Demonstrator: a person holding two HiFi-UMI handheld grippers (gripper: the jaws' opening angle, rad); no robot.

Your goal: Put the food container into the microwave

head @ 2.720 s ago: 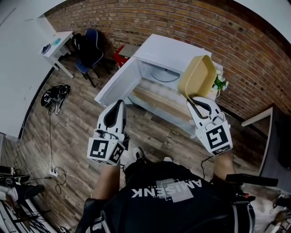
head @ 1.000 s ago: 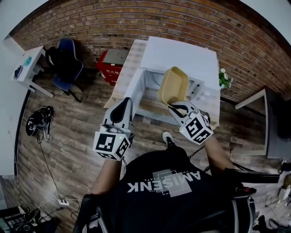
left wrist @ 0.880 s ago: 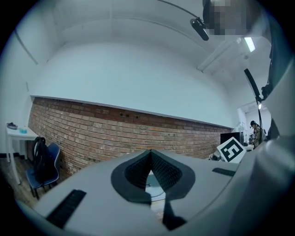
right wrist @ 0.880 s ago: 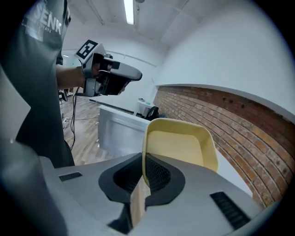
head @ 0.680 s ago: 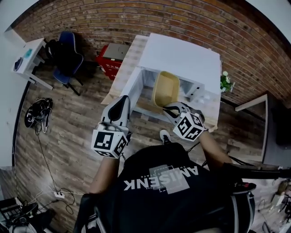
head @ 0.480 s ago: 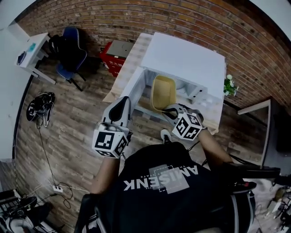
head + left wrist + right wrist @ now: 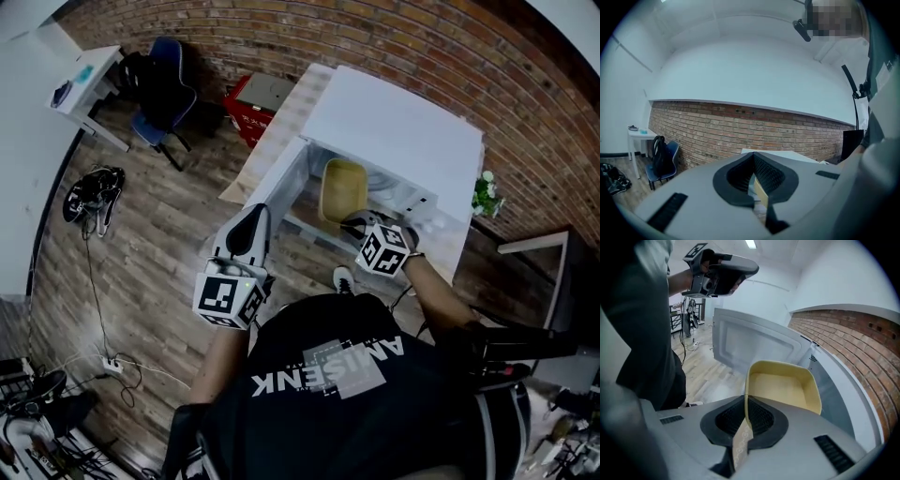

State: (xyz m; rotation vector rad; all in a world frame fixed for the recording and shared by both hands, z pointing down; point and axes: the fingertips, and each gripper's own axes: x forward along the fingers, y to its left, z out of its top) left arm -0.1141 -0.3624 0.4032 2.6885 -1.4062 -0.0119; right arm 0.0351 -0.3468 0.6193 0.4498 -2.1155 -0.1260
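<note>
Black shirt [image 7: 281,417]; grey print [image 7: 323,367]; white shoe [image 7: 343,279]

A wooden table [image 7: 274,139] carries the white microwave [image 7: 394,131] and a plant [image 7: 486,193].

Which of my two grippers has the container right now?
The right gripper: its jaws are shut on the rim of the yellow food container at the open microwave. The left gripper holds nothing, jaws together.
</note>
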